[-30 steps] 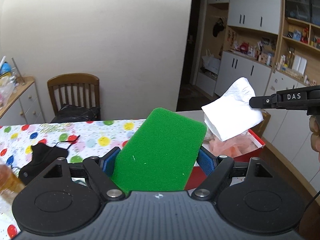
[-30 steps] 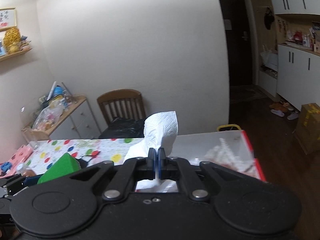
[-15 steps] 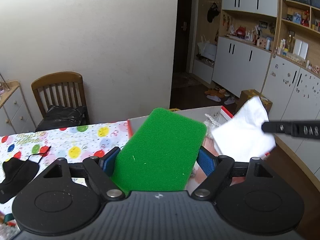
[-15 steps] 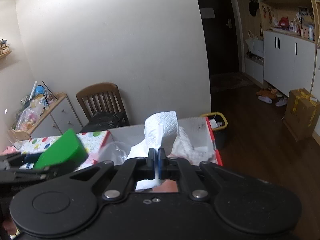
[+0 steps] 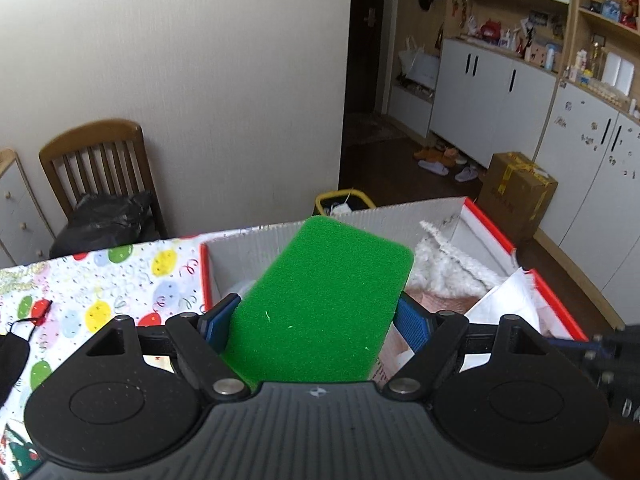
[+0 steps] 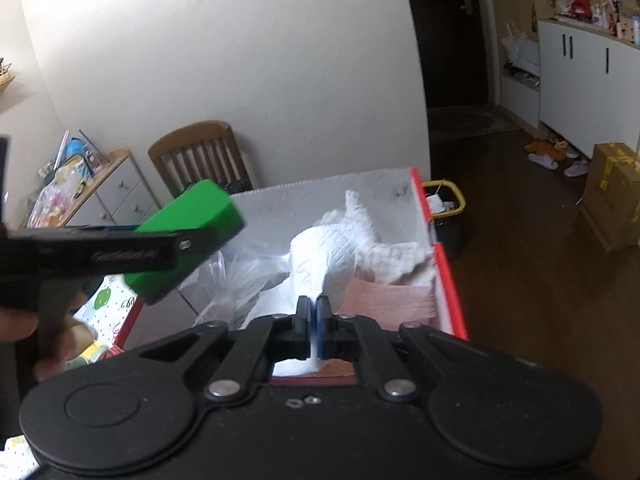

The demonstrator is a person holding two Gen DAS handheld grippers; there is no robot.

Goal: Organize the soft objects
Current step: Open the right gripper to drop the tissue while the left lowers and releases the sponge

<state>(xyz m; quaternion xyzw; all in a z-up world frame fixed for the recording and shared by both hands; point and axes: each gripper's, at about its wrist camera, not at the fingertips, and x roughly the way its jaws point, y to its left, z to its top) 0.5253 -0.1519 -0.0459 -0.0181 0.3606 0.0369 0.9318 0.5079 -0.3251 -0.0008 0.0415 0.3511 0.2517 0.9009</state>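
Observation:
My left gripper [image 5: 316, 320] is shut on a green sponge [image 5: 320, 304] and holds it above the near left part of a red-rimmed white box [image 5: 486, 224]. The sponge also shows in the right wrist view [image 6: 188, 236]. My right gripper [image 6: 313, 312] is shut on a white paper tissue [image 6: 324, 260] and holds it over the box [image 6: 444, 264], low near its contents. The tissue shows at the right in the left wrist view [image 5: 504, 300]. In the box lie a white fluffy cloth [image 6: 384, 252], a pink cloth [image 6: 392, 296] and clear plastic [image 6: 236, 276].
The box sits at the right end of a table with a balloon-print cloth [image 5: 100, 280]. A black mask [image 5: 12, 356] lies at the left. A wooden chair [image 5: 96, 168] stands behind the table. A yellow bin [image 6: 444, 200] and a cardboard box [image 5: 516, 192] are on the floor.
Both grippers moved to the right, from above the tablecloth to over the box, and tilted down. The tissue has come lower towards the box's contents. Both grips are unchanged.

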